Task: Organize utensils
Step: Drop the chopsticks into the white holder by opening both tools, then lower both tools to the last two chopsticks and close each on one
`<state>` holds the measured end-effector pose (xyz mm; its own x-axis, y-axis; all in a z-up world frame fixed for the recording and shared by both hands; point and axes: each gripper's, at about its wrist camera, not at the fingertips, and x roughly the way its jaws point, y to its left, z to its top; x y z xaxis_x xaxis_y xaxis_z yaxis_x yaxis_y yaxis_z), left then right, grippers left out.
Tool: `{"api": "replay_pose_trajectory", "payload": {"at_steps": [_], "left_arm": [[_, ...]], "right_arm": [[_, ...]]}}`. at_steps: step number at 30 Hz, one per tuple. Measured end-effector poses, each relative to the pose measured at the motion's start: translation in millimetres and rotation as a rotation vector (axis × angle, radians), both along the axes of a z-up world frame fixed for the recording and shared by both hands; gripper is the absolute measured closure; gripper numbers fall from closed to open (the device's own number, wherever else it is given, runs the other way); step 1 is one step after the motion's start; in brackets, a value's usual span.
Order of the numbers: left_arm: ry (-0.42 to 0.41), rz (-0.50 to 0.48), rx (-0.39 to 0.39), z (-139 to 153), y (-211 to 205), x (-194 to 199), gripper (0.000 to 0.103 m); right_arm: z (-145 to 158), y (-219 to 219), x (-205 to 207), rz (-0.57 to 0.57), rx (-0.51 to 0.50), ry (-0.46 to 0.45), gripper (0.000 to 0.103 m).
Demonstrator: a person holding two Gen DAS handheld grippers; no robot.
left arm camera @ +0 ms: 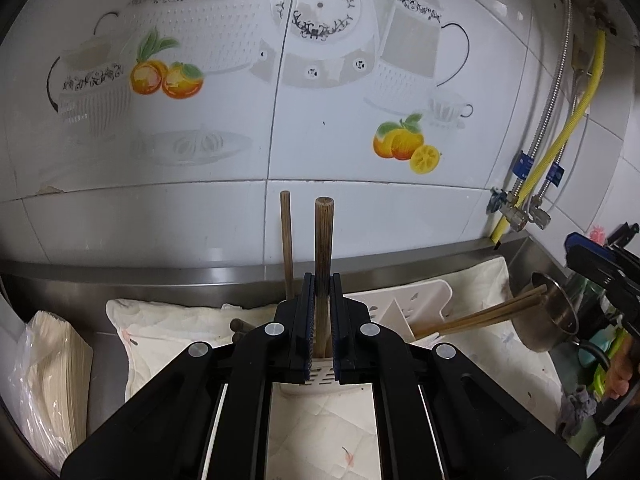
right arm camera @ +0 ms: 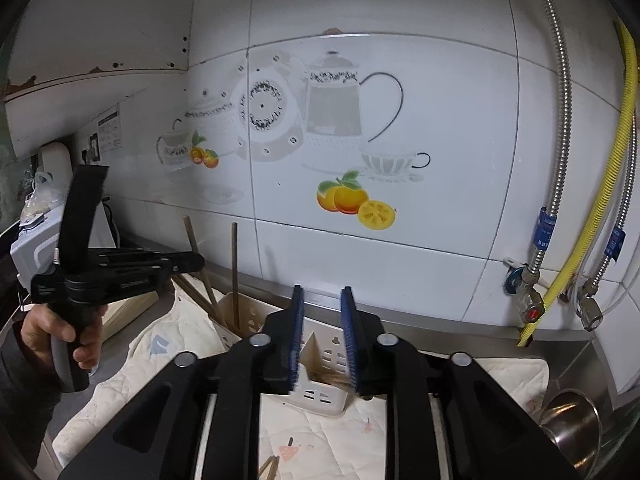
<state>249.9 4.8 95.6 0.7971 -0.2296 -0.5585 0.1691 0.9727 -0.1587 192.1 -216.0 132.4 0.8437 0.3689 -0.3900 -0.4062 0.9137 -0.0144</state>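
At far left on the steel counter: stack of pale paper (left arm camera: pixel 52 360) in a clear bag, just beside a quilted cloth (left arm camera: pixel 168 328) spread along the tiled wall (left arm camera: pixel 200 220).

Seen from the right wrist, further in: a hand (right arm camera: pixel 76 332) wrapped around the handle of the left gripper (right arm camera: pixel 198 260), pointed toward the middle of the cloth.

At centre, from the left wrist: left gripper (left arm camera: pixel 322 280) pressed together on one wooden chopstick (left arm camera: pixel 324 232), pinched near mid-length and standing nearly upright, lower end down at the slotted white utensil holder (left arm camera: pixel 404 304). Just left of it and behind, a second chopstick (left arm camera: pixel 286 236), also upright, standing in the holder's left part (right arm camera: pixel 235 272).

Right of that, on the cloth: utensil holder (right arm camera: pixel 320 360) with its cut-out walls and inner divider; a bundle of chopsticks (left arm camera: pixel 480 314) slanting out of it toward the right, tips up in front of a steel cup.

Over the holder, from the right wrist: right gripper (right arm camera: pixel 322 290) spread, blue pads (right arm camera: pixel 297 340) standing apart; low between them a brown blur (right arm camera: pixel 334 380) of chopstick ends, not squeezed by either pad as far as can be made out.

At far right: steel cup (right arm camera: pixel 572 424) lying on its side at the cloth's edge, then a yellow hose (right arm camera: pixel 624 160) and braided metal hoses (right arm camera: pixel 560 120) running down the wall to valves (right arm camera: pixel 528 304).
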Motion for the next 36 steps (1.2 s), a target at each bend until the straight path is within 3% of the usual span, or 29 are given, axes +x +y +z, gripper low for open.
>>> {"api": "replay_pose_trajectory", "payload": {"at_steps": [10, 19, 20, 22, 26, 28, 36], "left_arm": [[-0.006, 0.005, 0.008, 1, -1, -10, 0.094], [-0.037, 0.004, 0.006, 3, -3, -46, 0.094], [-0.038, 0.005, 0.006, 2, -3, -51, 0.091], [-0.041, 0.016, 0.007, -2, -2, -63, 0.070], [-0.041, 0.008, 0.006, -16, -4, -88, 0.069], [-0.033, 0.013, 0.006, -26, -4, -101, 0.057], [0.007, 0.063, 0.029, -69, -4, -143, 0.034]], "right_arm": [[-12, 0, -31, 0.025, 0.000, -0.009, 0.062], [-48, -7, -68, 0.038, 0.021, 0.039, 0.058], [-56, -8, -74, 0.035, 0.020, 0.048, 0.057], [-69, -9, -82, 0.032, 0.022, 0.066, 0.055], [-100, -9, -100, 0.018, 0.002, 0.107, 0.054], [-115, -8, -106, 0.021, 0.001, 0.136, 0.052], [-180, 4, -138, 0.020, -0.023, 0.253, 0.051]]}}
